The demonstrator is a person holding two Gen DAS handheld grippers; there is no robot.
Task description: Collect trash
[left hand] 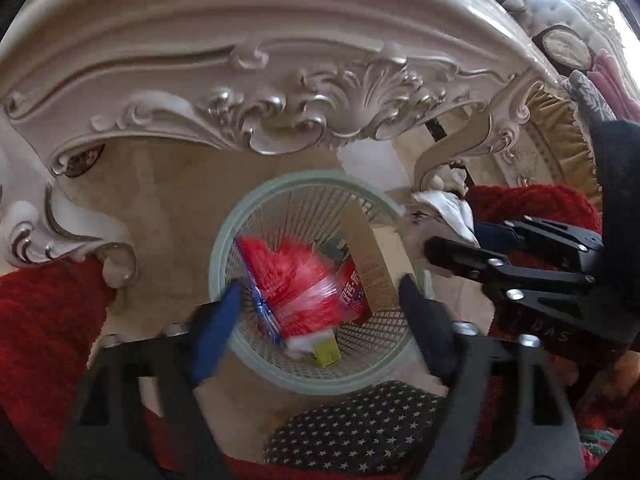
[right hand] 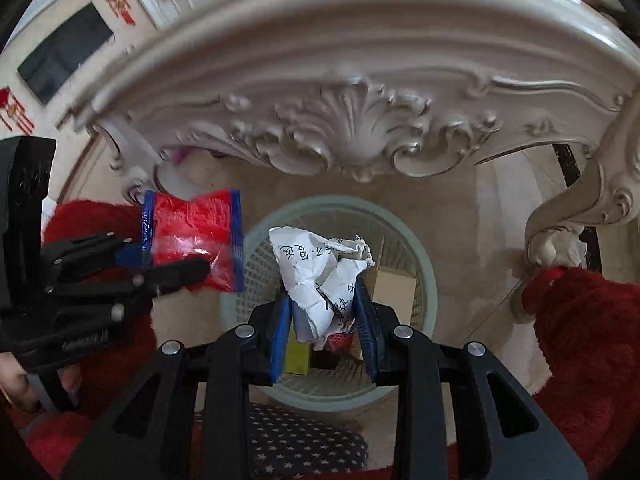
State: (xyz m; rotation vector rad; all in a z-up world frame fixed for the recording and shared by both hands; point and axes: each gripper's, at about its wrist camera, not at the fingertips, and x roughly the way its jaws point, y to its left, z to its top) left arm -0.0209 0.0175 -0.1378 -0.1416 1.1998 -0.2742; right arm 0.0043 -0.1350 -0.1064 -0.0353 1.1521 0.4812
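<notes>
A pale green mesh wastebasket point(left hand: 224, 248) point(right hand: 425, 280) stands on the floor under a carved table. My left gripper point(left hand: 320, 286) point(right hand: 172, 258) hangs over it, open wide. A red wrapper with blue ends point(left hand: 304, 280) point(right hand: 192, 236) sits blurred between its spread fingers, and the pads do not press on it. My right gripper point(right hand: 322, 292) point(left hand: 456, 236) is above the basket's right side, shut on a crumpled white paper with handwriting point(right hand: 316, 272) point(left hand: 444, 206). Inside the basket lie a cardboard box point(left hand: 380, 264), a yellow box point(left hand: 326, 354) and a red packet point(left hand: 354, 296).
The ornate cream table apron point(left hand: 304, 108) point(right hand: 352, 136) overhangs the basket, with curled legs point(left hand: 80, 236) point(right hand: 568, 216) on either side. Red plush fabric point(left hand: 44, 320) point(right hand: 592, 332) flanks the basket. A dark star-patterned cloth point(left hand: 360, 420) lies at its near edge.
</notes>
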